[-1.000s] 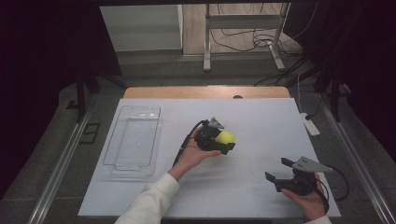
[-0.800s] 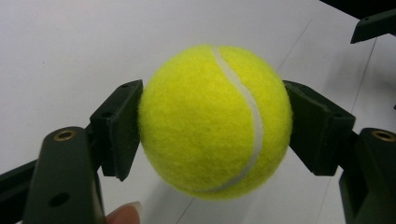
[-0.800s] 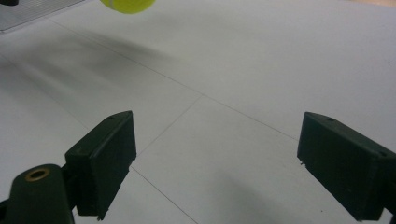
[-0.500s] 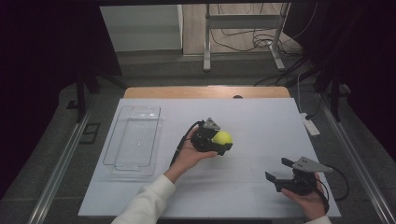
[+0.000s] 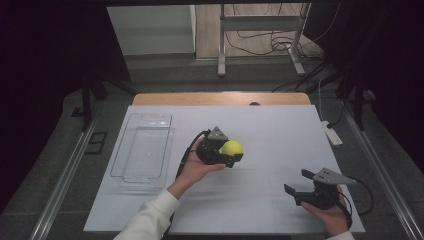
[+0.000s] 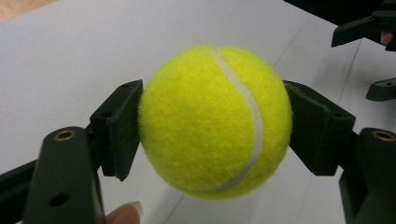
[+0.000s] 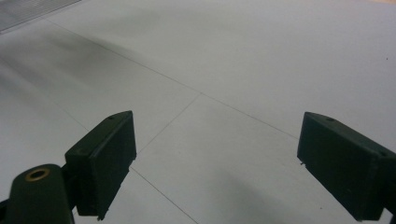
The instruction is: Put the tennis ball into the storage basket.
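Left gripper view: my left gripper [image 6: 212,126] pinches the ball [image 6: 215,121] at its widest, lifted clear of the tabletop [image 5: 280,130] so it can travel, I'd guess, to the tray [image 5: 142,152]. Right gripper [image 5: 305,182] waits spread, empty.

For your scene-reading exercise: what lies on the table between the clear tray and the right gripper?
In the high view, between tray and right gripper is the left gripper, shut on a tennis ball.

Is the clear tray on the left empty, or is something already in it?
Empty: the clear tray shows only its bare bottom; the tennis ball sits outside it, clamped in the left gripper.
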